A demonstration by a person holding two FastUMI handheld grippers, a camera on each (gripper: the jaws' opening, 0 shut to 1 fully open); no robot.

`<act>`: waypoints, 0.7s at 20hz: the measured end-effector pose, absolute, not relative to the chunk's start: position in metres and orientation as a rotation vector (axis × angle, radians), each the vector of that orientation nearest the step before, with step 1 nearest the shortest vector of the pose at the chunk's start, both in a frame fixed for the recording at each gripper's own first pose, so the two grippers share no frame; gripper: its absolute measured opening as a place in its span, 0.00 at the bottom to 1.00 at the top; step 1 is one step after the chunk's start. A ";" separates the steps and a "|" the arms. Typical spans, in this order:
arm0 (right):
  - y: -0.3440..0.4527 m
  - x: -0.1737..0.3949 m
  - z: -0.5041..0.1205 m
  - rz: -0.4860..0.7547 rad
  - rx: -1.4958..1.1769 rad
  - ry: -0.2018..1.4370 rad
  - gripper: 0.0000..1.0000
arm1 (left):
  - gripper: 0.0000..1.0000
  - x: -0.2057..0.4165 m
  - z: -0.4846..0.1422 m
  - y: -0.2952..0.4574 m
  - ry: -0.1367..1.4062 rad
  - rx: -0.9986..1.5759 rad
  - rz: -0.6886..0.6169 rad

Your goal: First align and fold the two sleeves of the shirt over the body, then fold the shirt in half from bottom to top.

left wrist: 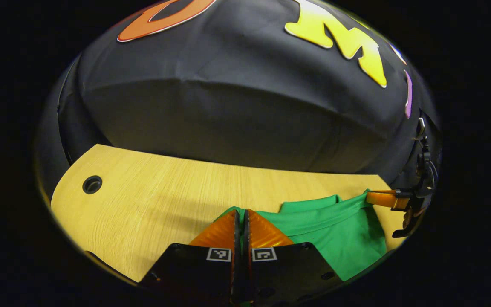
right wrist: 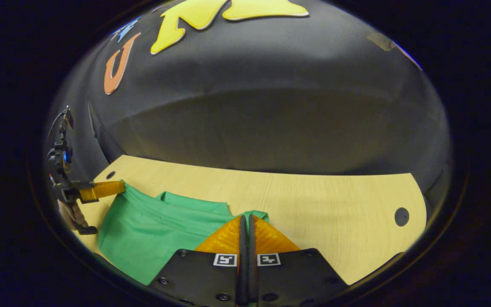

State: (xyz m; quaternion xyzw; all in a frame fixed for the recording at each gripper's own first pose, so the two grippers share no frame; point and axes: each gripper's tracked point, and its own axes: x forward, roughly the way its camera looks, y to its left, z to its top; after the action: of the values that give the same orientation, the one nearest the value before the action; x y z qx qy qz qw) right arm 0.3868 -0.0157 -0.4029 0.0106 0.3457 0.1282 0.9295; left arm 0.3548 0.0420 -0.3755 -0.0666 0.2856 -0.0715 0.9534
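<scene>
A green shirt (left wrist: 339, 230) lies folded on the pale wooden table (left wrist: 151, 200), its collar toward the back wall. My left gripper (left wrist: 241, 213) is shut on one corner of the shirt's folded edge, green cloth showing between its fingers. The right gripper (left wrist: 371, 197) appears at the far right of the left gripper view, pinching the shirt's other corner. In the right gripper view my right gripper (right wrist: 246, 218) is shut on the green shirt (right wrist: 156, 230), and the left gripper (right wrist: 119, 187) holds the far left corner. The edge between both corners is stretched taut.
The table (right wrist: 335, 213) has a round cable hole near each end (left wrist: 92, 184) (right wrist: 401, 216). Black cloth wall rises right behind the table's back edge. A hand (right wrist: 73, 215) holds the left gripper at the left of the right gripper view.
</scene>
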 end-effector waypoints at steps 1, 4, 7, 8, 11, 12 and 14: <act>-0.017 0.386 -0.408 0.260 0.014 0.720 0.04 | 0.04 0.355 -0.383 0.044 0.595 -0.131 -0.141; -0.022 0.385 -0.405 0.237 0.012 0.718 0.18 | 0.11 0.349 -0.391 0.048 0.638 -0.068 -0.093; -0.028 0.384 -0.381 0.195 0.023 0.669 0.53 | 0.35 0.341 -0.373 0.046 0.625 -0.031 -0.056; -0.031 0.381 -0.370 0.176 0.025 0.644 0.70 | 0.45 0.338 -0.361 0.046 0.604 -0.044 -0.053; -0.031 0.358 -0.333 0.137 0.029 0.588 0.95 | 1.00 0.323 -0.312 0.047 0.540 -0.068 -0.030; -0.032 0.346 -0.318 0.132 0.020 0.567 0.95 | 1.00 0.315 -0.292 0.049 0.516 -0.073 -0.020; -0.032 0.318 -0.280 0.115 0.000 0.507 0.90 | 1.00 0.290 -0.252 0.051 0.471 -0.102 -0.008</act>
State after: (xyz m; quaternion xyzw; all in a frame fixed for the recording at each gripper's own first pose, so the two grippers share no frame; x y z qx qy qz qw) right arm 0.3181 -0.0324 -0.2795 -0.0001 0.2508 0.0570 0.9664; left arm 0.2897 0.0513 -0.2519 -0.0506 0.2330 -0.0039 0.9711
